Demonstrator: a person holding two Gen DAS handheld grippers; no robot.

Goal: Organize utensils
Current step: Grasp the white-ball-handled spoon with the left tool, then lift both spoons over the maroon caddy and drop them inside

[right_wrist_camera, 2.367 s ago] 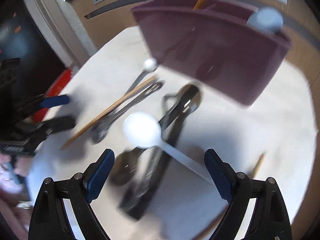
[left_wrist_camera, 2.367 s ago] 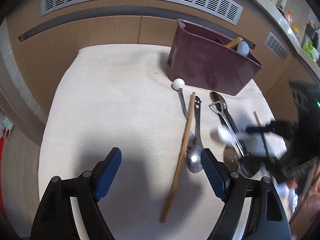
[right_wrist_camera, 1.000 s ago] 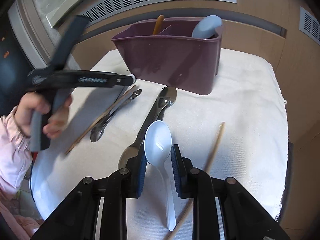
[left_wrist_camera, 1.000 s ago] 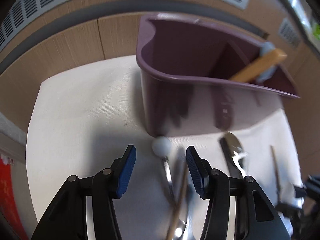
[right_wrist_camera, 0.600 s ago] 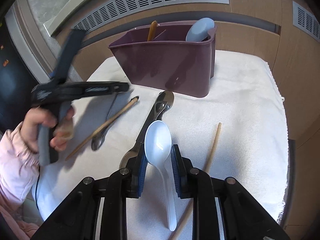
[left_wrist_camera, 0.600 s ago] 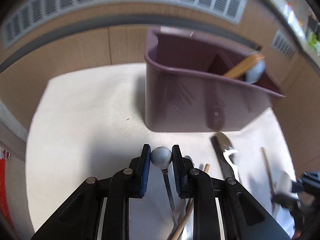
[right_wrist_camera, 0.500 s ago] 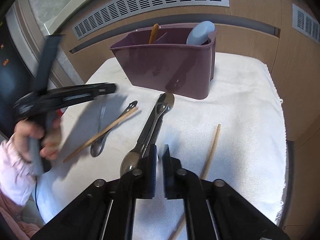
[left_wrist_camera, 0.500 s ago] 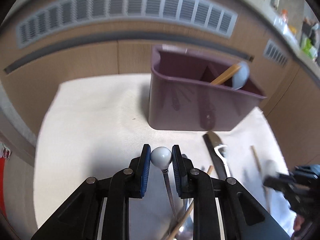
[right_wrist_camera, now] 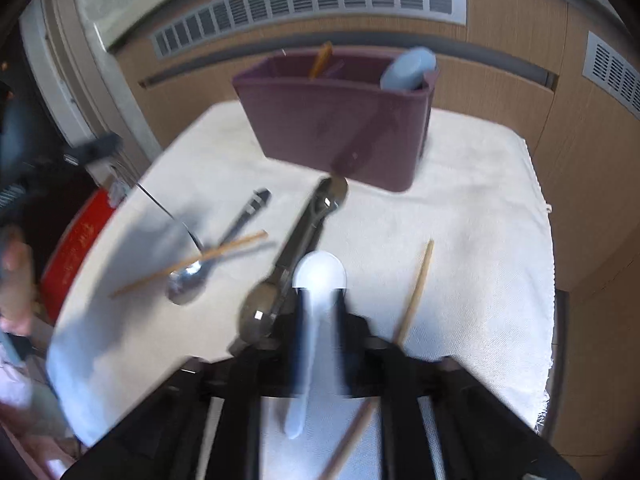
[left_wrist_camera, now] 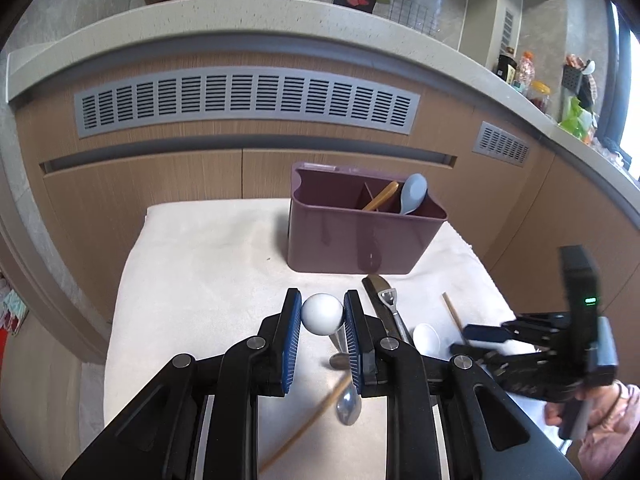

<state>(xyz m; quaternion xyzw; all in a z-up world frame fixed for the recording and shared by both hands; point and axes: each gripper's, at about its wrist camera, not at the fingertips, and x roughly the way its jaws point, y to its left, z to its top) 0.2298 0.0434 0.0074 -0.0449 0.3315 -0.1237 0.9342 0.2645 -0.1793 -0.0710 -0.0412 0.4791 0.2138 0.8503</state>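
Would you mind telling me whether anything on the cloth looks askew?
Yes: one wooden chopstick lies crossed over a metal spoon, far from its mate, which lies alone past the white spoon.

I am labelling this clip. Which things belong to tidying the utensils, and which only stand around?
Job: purple holder, ball-ended spoon in left gripper, white spoon at right gripper, chopstick, metal spoon.
Around: bottles, wall vent.

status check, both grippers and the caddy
Left gripper shut on ball-handled spoon, lifted. Right gripper jaws opening, white spoon between them. Caddy path clear; loose utensils on cloth.
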